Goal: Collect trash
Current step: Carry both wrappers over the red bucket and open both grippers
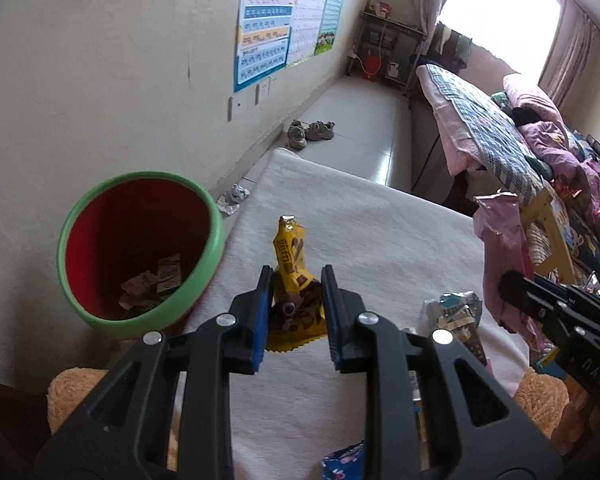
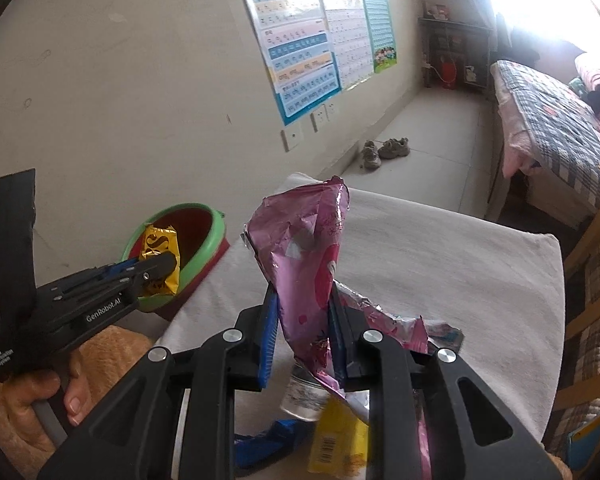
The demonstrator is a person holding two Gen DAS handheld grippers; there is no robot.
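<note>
- Left claw (image 1: pixel 294 280) clenched on a yellow snack wrapper (image 1: pixel 294 276), centre of the left wrist view; wrapper held off the white-covered tabletop (image 1: pixel 380 240).
- Right wrist view: same wrapper sits in front of the mouth of the trash bin (image 1: pixel 140 248), left of frame.
- Bin: green rim, red inside, paper scraps at the bottom, just beside the tabletop's left edge.
- Right claw (image 2: pixel 302 300) grasping a crumpled pink foil bag (image 2: pixel 304 240), lifted above the tabletop, centre frame.
- More wrappers on the tabletop under the right claw: yellow one with barcode (image 2: pixel 336 440), blue one (image 2: pixel 260 440).
- A hand (image 2: pixel 28 400) grips the left claw's handle, lower left.
</note>
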